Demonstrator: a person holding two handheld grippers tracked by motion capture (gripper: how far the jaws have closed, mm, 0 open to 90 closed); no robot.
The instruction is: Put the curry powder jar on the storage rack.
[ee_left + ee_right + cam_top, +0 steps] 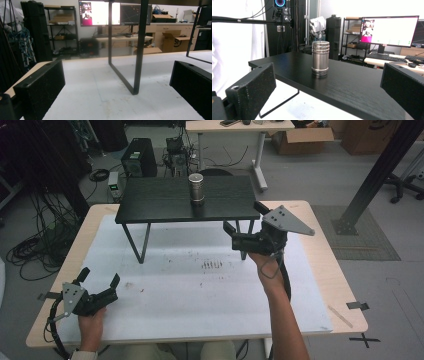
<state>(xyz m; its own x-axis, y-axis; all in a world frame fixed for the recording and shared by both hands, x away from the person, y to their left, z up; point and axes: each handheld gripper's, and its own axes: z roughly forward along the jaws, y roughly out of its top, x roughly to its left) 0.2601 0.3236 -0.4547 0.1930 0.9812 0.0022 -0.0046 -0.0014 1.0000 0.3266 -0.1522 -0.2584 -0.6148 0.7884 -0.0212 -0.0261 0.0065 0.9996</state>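
A: Where's the thing you're after?

B: Metal canister stands upright on the black shelf, toward its far edge, roughly mid-width. In my right gripper view it's dead ahead, between the two jaws but well apart from them. Ribbed cap, flared base.

A: Grippers?

B: My right gripper is raised at the shelf's near right corner, jaws wide apart, nothing between them. My left gripper sits low at the near left of the white mat, jaws also spread, nothing held. It's well apart from the canister.

A: Any writing or brands?

B: Nothing I can read. Canister has no label I can make out. Cardboard box in the left gripper view has a dark printed mark, too blurry to read. Monitor in the right gripper view shows a white window w/ a pink patch, text too small. Small round glowing ring at top, no legible chars.

A: What's hidden or cut off?

B: Left gripper view looks under the shelf: I get one shelf leg, the top's cut off at the frame edge. Canister's far side is out of sight. Dark marks on the mat, can't tell what they are.
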